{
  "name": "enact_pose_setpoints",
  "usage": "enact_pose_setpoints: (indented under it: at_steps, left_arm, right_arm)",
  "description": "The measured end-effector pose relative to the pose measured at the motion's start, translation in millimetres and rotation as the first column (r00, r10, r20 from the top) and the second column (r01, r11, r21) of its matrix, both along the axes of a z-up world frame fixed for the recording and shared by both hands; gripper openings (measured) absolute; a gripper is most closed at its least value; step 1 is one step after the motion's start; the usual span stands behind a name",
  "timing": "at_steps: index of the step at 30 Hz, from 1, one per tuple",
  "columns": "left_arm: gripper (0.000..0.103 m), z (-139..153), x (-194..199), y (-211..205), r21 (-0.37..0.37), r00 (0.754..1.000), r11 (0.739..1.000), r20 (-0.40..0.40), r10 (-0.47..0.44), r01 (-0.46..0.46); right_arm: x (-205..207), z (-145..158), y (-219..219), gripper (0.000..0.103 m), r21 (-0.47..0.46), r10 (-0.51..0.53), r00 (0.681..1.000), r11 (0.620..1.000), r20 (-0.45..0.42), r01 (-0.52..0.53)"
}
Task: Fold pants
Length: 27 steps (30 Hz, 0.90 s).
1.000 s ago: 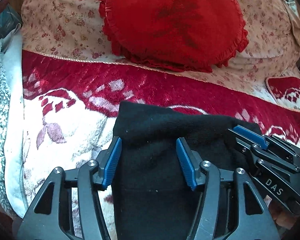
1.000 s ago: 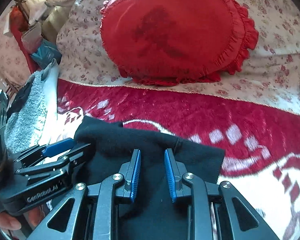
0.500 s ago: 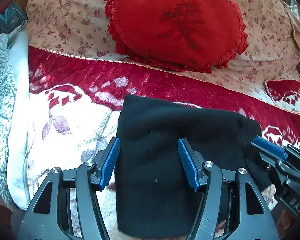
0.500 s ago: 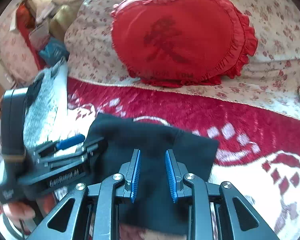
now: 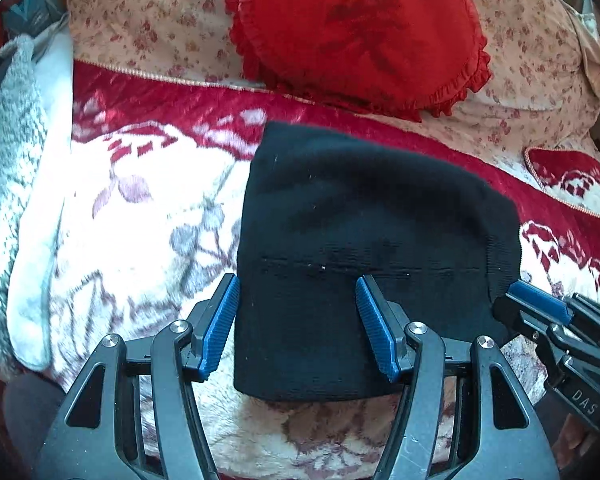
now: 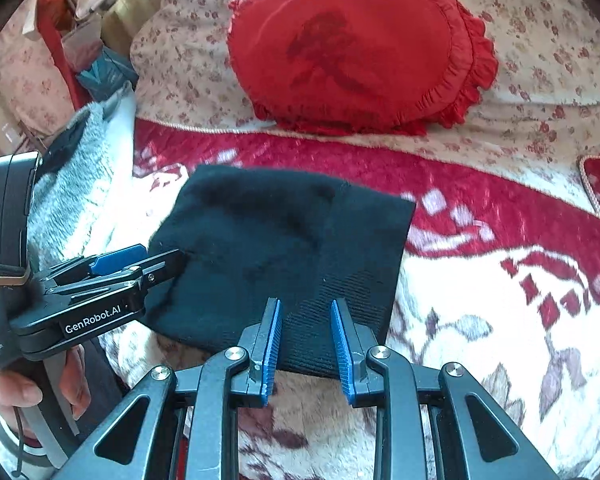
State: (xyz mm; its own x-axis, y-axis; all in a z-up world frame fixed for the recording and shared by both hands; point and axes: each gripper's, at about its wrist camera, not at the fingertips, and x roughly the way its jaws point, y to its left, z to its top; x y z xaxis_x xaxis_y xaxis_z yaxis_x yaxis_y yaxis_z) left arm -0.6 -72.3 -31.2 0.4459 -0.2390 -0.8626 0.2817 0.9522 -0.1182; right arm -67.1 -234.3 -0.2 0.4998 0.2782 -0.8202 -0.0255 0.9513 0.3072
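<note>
Both your wrist cams sit low and close, facing 12 o'clock over the folded black knit pants (image 5: 364, 248) (image 6: 284, 256); both share the red ruffled heart-shaped cushion (image 5: 356, 36) (image 6: 352, 52).

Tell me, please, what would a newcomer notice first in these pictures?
First, the big red pillow with frilled edges, lying on the floral cover at the back. Then the folded black pants on the red-and-white blanket, with the open left gripper and open right gripper close by.

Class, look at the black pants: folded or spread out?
Folded: the pants lie as a compact rectangle on the blanket, no legs showing.
</note>
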Motion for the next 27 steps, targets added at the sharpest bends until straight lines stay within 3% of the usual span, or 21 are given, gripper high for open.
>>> enact_pose_setpoints:
  at_steps: [4, 12, 18, 22, 25, 27]
  left_arm:
    - [0.061, 0, -3, -1, 0.001, 1.000, 1.000, 0.006, 0.004, -0.004]
    - [0.062, -2, -1, 0, -0.008, 1.000, 1.000, 0.001, 0.013, -0.013]
    - [0.062, 2, -2, -5, 0.017, 1.000, 1.000, 0.002, 0.012, -0.012]
    - [0.062, 13, -6, -2, -0.003, 1.000, 1.000, 0.022, 0.020, -0.019]
    - [0.062, 11, -10, -6, -0.021, 1.000, 1.000, 0.018, 0.011, -0.011]
    - [0.062, 2, -11, -14, 0.033, 1.000, 0.999, 0.010, -0.014, 0.014]
  right_arm:
    - [-5, -7, 1, 0.024, -0.019, 0.012, 1.000, 1.000, 0.004, -0.012]
    - [-10, 11, -1, 0.024, -0.032, -0.007, 0.999, 0.999, 0.034, 0.008]
    - [-13, -4, 2, 0.024, -0.046, -0.011, 1.000, 0.999, 0.007, 0.011]
    - [-16, 8, 0, 0.024, -0.039, -0.006, 0.999, 0.999, 0.032, 0.007]
    - [-14, 0, 4, 0.024, -0.057, 0.003, 1.000, 0.998, 0.007, -0.002]
    - [-13, -9, 6, 0.024, -0.063, 0.000, 1.000, 0.998, -0.001, 0.000]
